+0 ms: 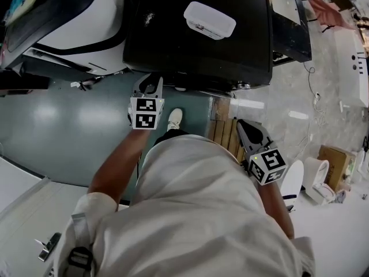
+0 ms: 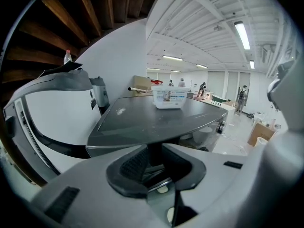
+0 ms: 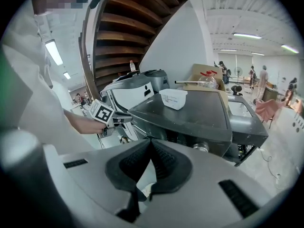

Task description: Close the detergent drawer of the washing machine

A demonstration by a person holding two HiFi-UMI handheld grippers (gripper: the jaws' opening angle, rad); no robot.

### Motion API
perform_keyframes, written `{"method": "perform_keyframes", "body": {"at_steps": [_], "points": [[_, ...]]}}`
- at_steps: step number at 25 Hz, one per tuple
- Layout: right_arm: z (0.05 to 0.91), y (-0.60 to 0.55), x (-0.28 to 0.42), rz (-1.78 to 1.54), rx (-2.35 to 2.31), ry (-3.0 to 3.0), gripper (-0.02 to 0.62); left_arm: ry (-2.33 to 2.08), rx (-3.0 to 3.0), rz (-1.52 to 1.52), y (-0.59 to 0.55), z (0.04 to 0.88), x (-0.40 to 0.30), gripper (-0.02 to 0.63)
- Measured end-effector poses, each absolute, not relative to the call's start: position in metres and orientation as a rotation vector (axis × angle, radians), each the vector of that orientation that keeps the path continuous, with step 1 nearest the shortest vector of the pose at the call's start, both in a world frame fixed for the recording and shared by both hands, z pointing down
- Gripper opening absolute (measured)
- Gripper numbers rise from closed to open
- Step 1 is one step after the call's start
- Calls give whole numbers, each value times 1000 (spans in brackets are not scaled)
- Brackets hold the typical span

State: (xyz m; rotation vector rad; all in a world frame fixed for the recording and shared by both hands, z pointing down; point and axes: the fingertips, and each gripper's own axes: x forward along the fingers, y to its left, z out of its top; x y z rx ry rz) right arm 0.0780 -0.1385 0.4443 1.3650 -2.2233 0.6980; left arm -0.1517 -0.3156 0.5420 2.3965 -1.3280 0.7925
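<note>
White appliance well off to the left of the left fingers. Left gripper is up at the top front edge of the dark washing machine, near its left corner. Its fingers are part-way closed with a dark upright piece between the pads and both pads against it. As far as it reads, this is the front of the detergent drawer. How far the drawer stands out cannot be told.

Beyond the left fingers, on the machine's lid, sits a clear plastic tub, well apart from them. A white shoe is on the floor just behind the left fingers.

Wooden slats lie on the floor beside the right fingers, on their left. Right gripper is held back from the machine's front, touching nothing. Its fingers are clenched tip to tip with nothing between.
</note>
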Motion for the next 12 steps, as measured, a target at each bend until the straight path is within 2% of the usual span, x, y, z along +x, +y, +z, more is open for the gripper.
{"method": "perform_keyframes", "body": {"at_steps": [8, 12], "points": [[439, -105, 100, 657, 1326, -2302, 5, -1332, 2397, 712, -261, 511, -123, 56], [437, -85, 109, 639, 1294, -2345, 5, -1345, 2394, 683, -228, 491, -108, 1]]}}
